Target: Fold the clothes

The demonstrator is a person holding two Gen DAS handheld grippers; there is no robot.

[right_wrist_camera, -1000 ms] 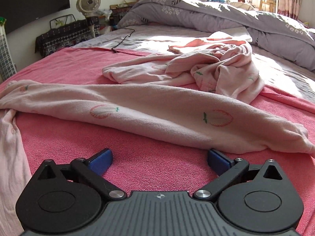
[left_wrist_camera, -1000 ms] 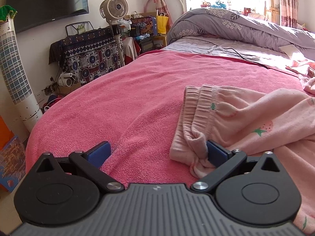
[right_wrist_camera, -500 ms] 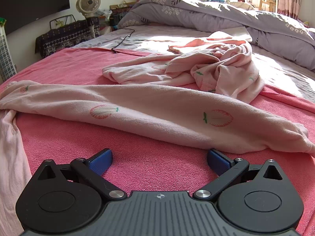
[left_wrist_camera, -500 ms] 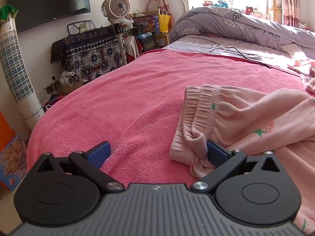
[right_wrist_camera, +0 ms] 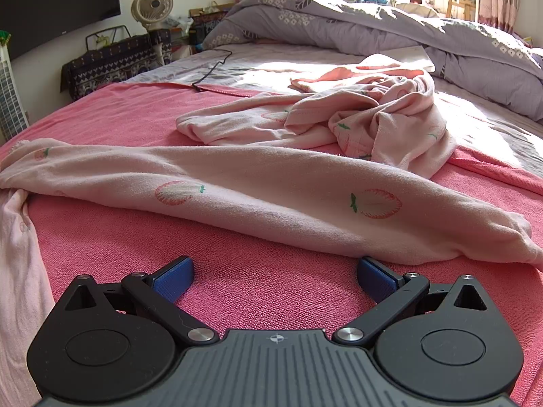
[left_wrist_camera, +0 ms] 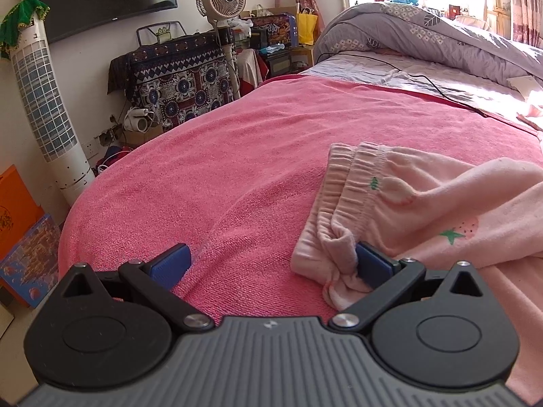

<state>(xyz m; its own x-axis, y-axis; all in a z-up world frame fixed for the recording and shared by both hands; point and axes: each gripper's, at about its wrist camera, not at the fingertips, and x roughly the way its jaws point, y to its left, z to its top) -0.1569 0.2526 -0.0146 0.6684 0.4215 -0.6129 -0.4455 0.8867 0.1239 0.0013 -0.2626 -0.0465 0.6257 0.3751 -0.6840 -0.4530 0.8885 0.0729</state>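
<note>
I have hardly started — my left claw (left_wrist_camera: 271, 266) and right claw (right_wrist_camera: 275, 279) are both wide open, holding nothing, the pink pants (right_wrist_camera: 271, 200) lie long and unfolded across the middle of the frame, and a pink top (right_wrist_camera: 356, 122) sits bunched up behind them.
</note>
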